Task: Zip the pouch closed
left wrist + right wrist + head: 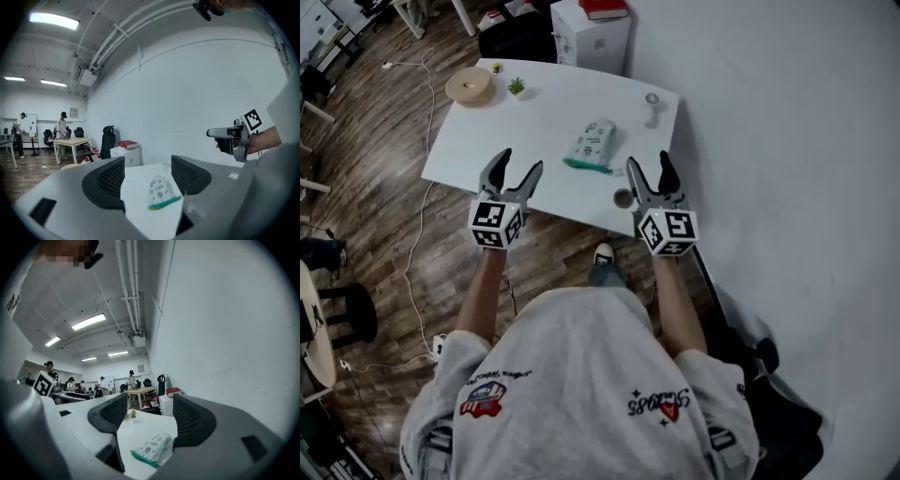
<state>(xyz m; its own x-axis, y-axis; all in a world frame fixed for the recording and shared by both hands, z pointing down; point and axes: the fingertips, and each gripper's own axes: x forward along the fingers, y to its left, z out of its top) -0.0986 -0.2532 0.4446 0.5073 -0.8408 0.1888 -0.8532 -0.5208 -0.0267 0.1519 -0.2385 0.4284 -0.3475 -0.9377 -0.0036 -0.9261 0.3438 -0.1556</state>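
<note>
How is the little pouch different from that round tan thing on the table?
The pouch is white with small prints and a green zipper edge, while the round disc is tan all over. The pouch is longish and looks soft, but the disc is a flat circle. The pouch lies near the middle of the table, and the disc sits at the far left corner. Both lie flat on the white table.

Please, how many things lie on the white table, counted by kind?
Pouch: 1
Small green plant: 1
Tan round roll: 1
Small yellow-green item: 1
Small grey item, far corner: 1
Grey round spot, front edge: 1
Total: 6
</note>
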